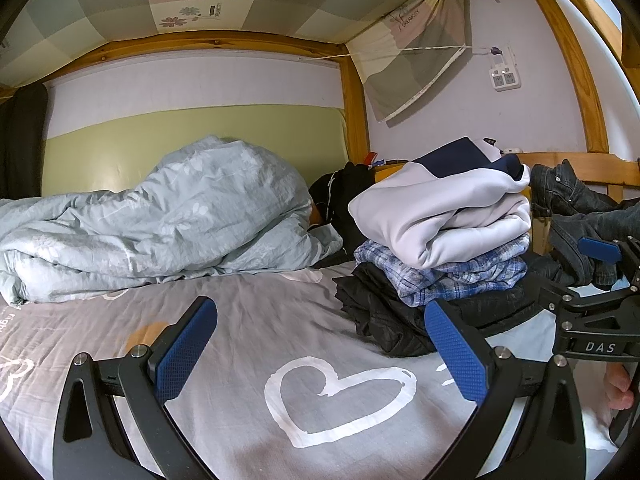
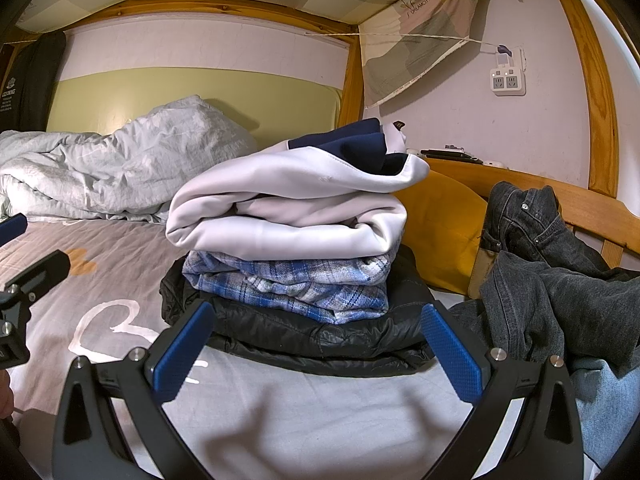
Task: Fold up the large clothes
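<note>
A stack of folded clothes sits on the grey heart-print bed sheet (image 1: pixel 248 316): a white and navy sweatshirt (image 2: pixel 296 208) on top, a blue plaid shirt (image 2: pixel 296 284) under it, a black padded jacket (image 2: pixel 320 336) at the bottom. The stack also shows in the left wrist view (image 1: pixel 440 216). Unfolded dark grey jeans (image 2: pixel 552 280) lie crumpled to the right of the stack. My left gripper (image 1: pixel 320 348) is open and empty over the sheet, left of the stack. My right gripper (image 2: pixel 320 352) is open and empty just in front of the stack.
A rumpled pale blue duvet (image 1: pixel 160 216) lies along the far wall. A yellow pillow (image 2: pixel 440 224) sits behind the stack. A wooden bed rail (image 2: pixel 560 196) runs along the right. Light blue denim (image 2: pixel 604 404) lies at the right edge. A power strip (image 2: pixel 508 80) hangs on the wall.
</note>
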Tool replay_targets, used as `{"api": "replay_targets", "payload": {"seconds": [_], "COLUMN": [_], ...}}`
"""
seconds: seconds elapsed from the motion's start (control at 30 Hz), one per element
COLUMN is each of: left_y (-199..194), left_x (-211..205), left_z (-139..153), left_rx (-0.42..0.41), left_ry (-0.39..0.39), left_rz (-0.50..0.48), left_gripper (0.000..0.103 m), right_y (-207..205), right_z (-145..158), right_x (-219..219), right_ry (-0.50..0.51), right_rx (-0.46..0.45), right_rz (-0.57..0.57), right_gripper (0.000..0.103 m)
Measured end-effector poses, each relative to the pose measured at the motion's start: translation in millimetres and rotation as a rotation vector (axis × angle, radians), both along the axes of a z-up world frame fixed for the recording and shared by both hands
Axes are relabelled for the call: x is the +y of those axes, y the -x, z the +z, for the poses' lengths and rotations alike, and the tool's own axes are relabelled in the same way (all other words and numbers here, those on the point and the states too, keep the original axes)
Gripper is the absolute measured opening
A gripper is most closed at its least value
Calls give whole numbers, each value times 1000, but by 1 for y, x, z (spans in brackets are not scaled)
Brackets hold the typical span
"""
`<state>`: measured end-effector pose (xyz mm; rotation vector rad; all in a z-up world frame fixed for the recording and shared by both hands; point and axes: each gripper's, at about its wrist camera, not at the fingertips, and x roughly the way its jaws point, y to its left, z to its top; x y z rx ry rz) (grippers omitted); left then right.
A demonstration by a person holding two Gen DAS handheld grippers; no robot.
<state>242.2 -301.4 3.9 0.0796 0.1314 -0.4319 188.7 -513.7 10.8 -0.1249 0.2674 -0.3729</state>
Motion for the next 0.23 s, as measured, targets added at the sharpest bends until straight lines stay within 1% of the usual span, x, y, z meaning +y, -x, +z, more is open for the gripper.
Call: {"api": "replay_targets", "payload": {"seconds": [0.23], "left_y": [0], "left_x": [0], "left_z": [0], "left_rx": [0], "left_ry": [-1], "left_rz": [0], "left_gripper": [103], "right_y": [0], "right_z": [0], "right_x": [0], "right_ry": [0], "right_rx": [-1], "right_rz": [0], "right_gripper": [103]}}
